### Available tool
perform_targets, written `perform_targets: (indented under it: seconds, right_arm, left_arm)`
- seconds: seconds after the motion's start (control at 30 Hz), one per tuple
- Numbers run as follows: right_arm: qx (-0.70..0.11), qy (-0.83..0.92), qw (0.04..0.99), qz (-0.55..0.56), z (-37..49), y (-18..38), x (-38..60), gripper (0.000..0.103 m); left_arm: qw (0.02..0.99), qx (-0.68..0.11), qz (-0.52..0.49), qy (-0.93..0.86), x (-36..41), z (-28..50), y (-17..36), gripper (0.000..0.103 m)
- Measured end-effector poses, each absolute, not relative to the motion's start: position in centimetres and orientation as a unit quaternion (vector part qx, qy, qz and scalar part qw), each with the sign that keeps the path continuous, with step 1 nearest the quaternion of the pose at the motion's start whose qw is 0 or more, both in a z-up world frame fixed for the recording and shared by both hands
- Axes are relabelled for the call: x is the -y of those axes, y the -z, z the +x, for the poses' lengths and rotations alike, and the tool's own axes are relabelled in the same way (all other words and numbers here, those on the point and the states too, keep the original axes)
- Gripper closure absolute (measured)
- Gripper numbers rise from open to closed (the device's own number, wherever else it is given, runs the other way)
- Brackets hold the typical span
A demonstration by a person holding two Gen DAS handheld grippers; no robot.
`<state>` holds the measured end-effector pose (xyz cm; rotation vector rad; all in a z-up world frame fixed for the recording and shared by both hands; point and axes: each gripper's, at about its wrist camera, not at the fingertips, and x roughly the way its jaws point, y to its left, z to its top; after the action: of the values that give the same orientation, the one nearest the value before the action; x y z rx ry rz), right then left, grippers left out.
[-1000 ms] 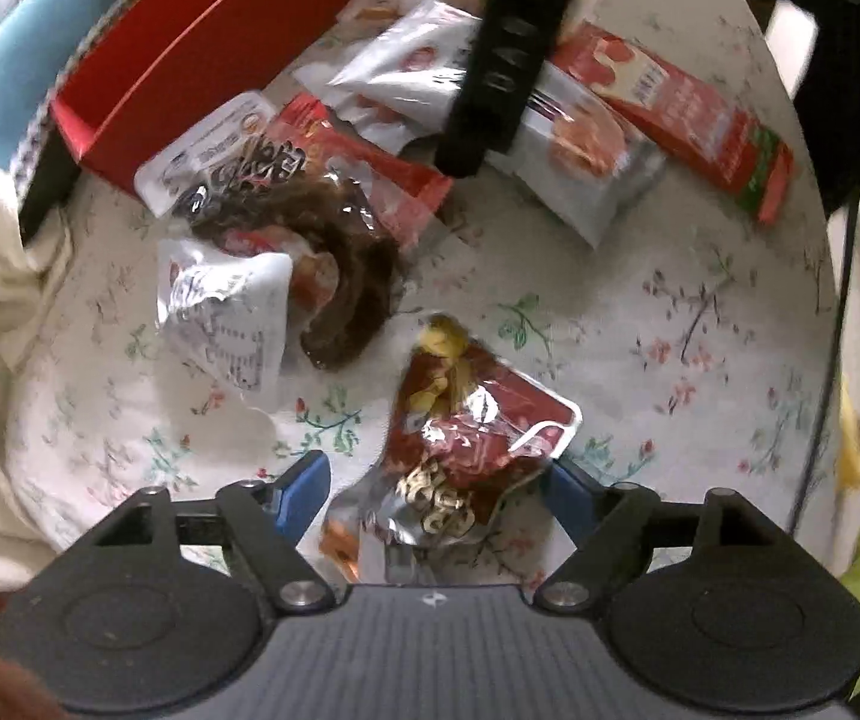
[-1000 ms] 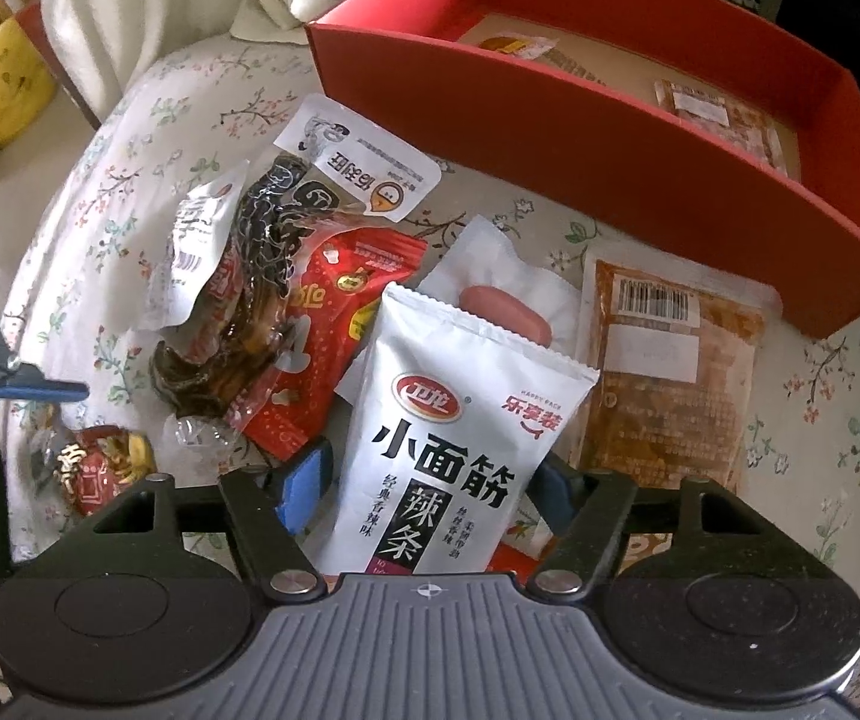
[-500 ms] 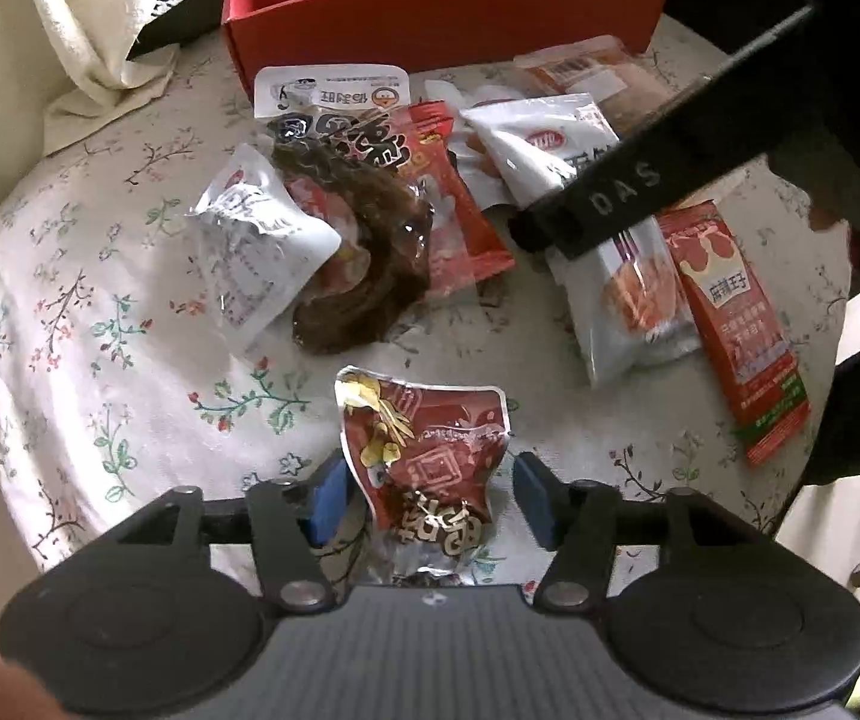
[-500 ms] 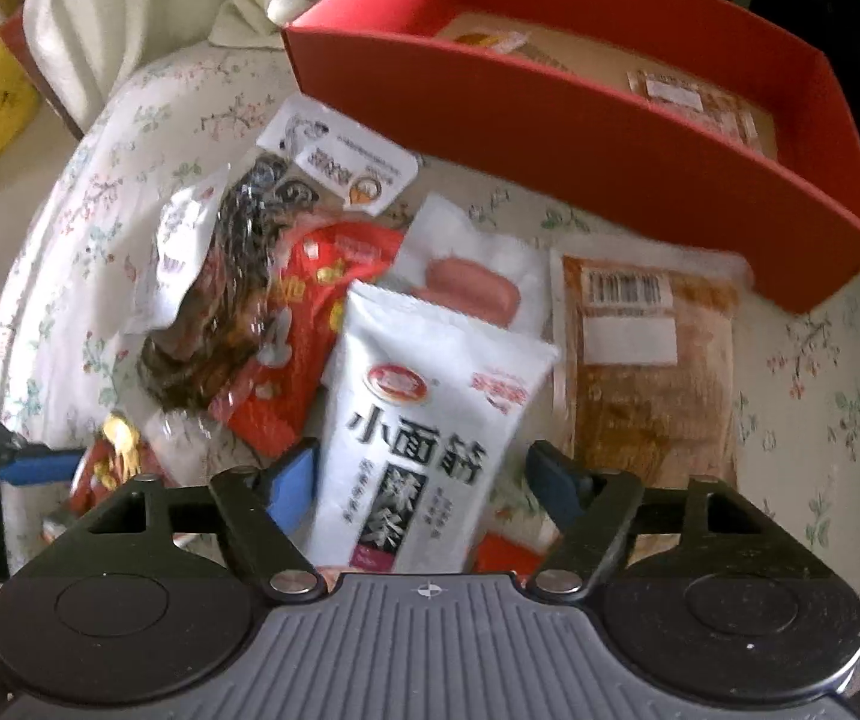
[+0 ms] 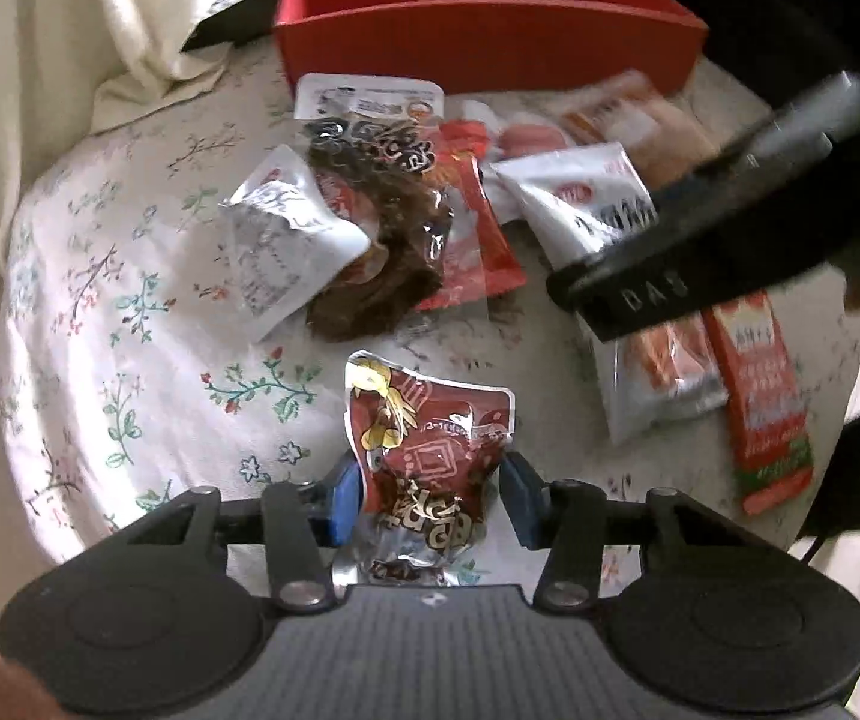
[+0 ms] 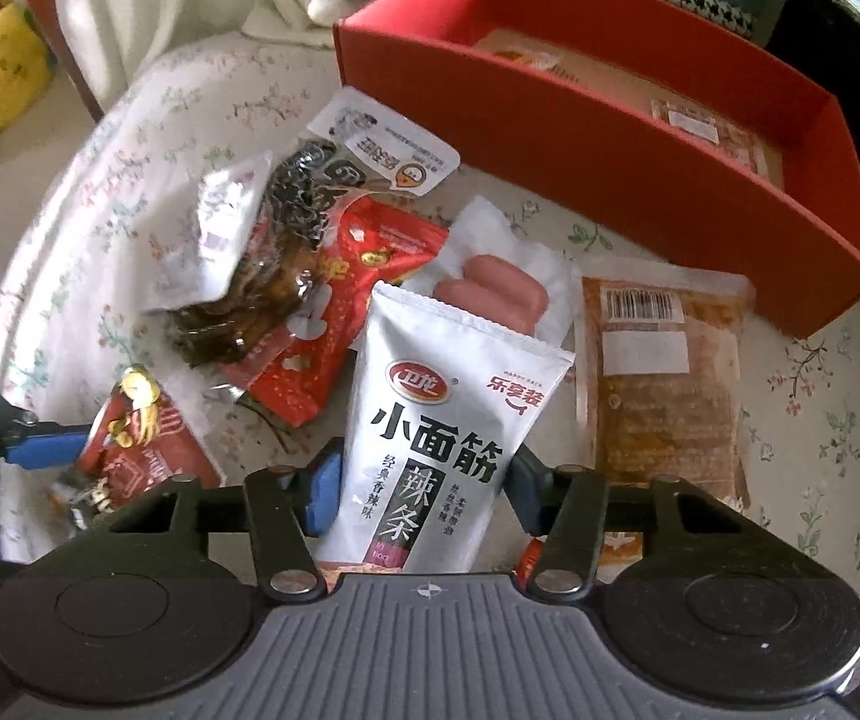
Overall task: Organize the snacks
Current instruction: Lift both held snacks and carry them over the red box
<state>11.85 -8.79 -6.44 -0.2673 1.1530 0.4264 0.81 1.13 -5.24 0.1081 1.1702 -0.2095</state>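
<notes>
My left gripper (image 5: 430,501) points down at the floral table, its jaws closing around a dark red snack packet (image 5: 430,450) that lies flat between the blue pads, which stand right at its edges without squeezing it. My right gripper (image 6: 420,492) is closing around a white packet with black lettering (image 6: 448,420); that packet is not creased and its pads sit at its sides. The red box (image 6: 640,138) stands at the back with a few packets on its floor. In the right wrist view, the left gripper's blue finger (image 6: 39,450) shows beside the dark red packet (image 6: 141,450).
A loose heap lies mid-table: a dark brown snack in clear wrap (image 5: 381,252), a small white packet (image 5: 273,240), a red packet (image 6: 357,300), pink sausages (image 6: 490,294) and an orange-brown barcode packet (image 6: 664,372). A long red packet (image 5: 766,402) is at the right. Cream cloth (image 5: 69,30) drapes left.
The left gripper rolled, bringing the red box to the top of its view, and its jaws narrowed around the dark red packet. The right jaws narrowed around the white packet.
</notes>
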Motion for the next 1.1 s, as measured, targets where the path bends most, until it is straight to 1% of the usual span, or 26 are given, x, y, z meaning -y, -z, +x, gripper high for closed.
perform_targets:
  seconds: [0.2, 0.37, 0.8, 1.1]
  right_arm:
    - [-0.526, -0.198, 0.822, -0.094, 11.8, 4.8, 10.4, 0.045]
    - [-0.508, -0.206, 0.834, -0.068, 11.6, 3.0, 11.4, 0.045]
    - [-0.495, -0.207, 0.842, -0.054, 11.7, 2.2, 11.8, 0.045]
    - [-0.479, -0.203, 0.853, -0.037, 12.7, 1.1, 12.6, 0.045]
  left_arm:
    - [0.842, -0.532, -0.001, 0.092, -2.6, 1.1, 3.8, 0.062]
    - [0.844, -0.528, -0.013, 0.094, -2.8, 1.3, 3.6, 0.063]
    - [0.856, -0.501, -0.072, 0.106, -3.1, -0.6, 1.6, 0.062]
    - [0.873, -0.467, -0.102, 0.092, -3.8, 1.0, 0.2, 0.062]
